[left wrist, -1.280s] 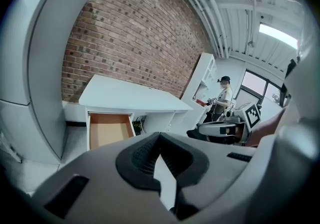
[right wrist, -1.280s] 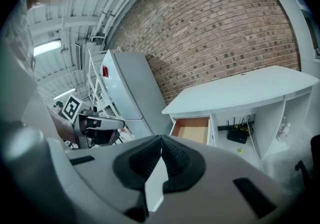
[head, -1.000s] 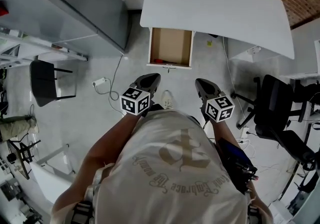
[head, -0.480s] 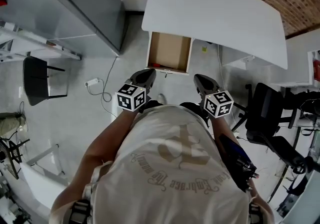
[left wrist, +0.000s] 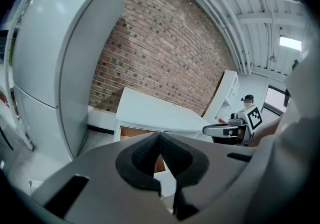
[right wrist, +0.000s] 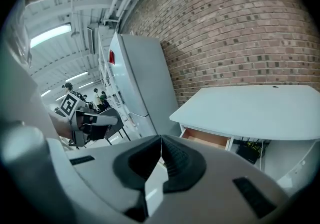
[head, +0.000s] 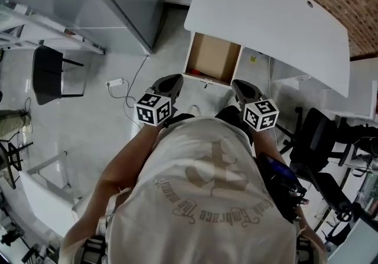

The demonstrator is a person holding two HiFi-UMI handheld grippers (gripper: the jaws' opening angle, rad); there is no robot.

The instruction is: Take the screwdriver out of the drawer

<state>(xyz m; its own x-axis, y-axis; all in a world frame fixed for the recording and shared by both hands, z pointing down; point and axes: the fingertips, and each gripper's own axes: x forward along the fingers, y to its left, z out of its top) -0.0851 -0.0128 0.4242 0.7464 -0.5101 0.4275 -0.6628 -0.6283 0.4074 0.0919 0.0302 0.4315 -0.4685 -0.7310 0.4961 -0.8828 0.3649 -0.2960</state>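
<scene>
The wooden drawer (head: pixel 212 59) stands pulled out from under the white desk (head: pixel 266 15). A small red item (head: pixel 198 72), which may be the screwdriver's handle, lies in its near left corner. Both grippers are held in front of the person's chest, short of the drawer's front. My left gripper (head: pixel 170 84) is shut and holds nothing. My right gripper (head: pixel 241 88) is also shut and holds nothing. The left gripper view shows its shut tips (left wrist: pixel 160 135) below the desk (left wrist: pixel 155 113). The right gripper view shows its shut tips (right wrist: pixel 161 140) left of the drawer (right wrist: pixel 207 138).
A tall grey cabinet (head: pixel 118 3) stands left of the desk. A black chair (head: pixel 50 74) is at the far left, and a black office chair (head: pixel 319 139) at the right. A cable with a plug (head: pixel 115 84) lies on the floor beside my left gripper.
The person and both grippers have come a little closer to the drawer, which now sits further right in the head view. Both grippers stay shut.
</scene>
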